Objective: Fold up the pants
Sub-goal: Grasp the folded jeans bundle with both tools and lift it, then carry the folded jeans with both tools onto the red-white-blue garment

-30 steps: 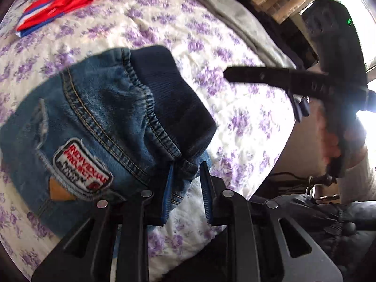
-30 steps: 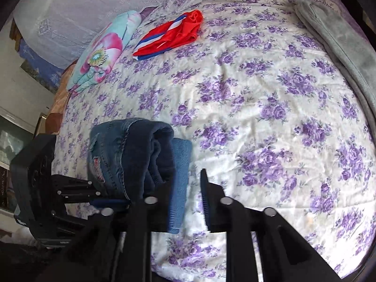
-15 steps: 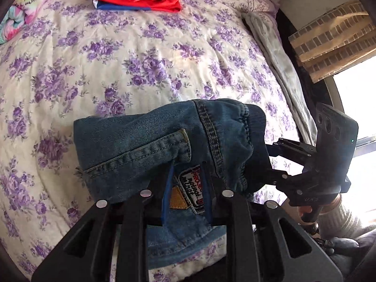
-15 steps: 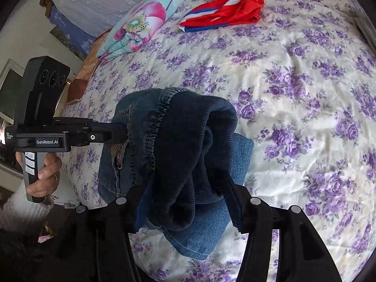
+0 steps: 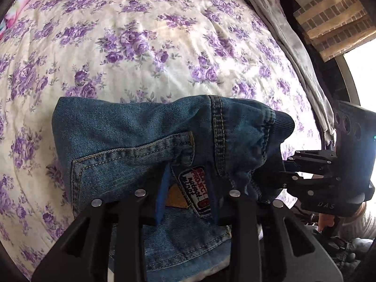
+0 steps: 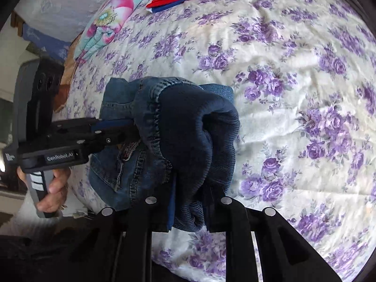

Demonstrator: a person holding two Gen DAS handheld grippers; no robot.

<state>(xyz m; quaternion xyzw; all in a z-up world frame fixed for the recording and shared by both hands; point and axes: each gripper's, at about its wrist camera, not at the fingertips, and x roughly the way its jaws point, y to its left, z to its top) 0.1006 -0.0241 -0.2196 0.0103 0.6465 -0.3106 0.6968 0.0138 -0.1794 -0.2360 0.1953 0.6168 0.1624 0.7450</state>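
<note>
The left gripper [image 5: 186, 192] pinched the folded blue denim pants [image 5: 141, 145] by the patch, the right gripper [image 6: 189, 209] clamped their ribbed navy waistband, above the purple-flowered quilt [image 5: 164, 47]; both should lower level together.

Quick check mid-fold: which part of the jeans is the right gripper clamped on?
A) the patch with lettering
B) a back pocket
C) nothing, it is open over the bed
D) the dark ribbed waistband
D: in the right wrist view, the right gripper has its fingers closed on the dark ribbed waistband of the jeans, bunched between them.
</note>
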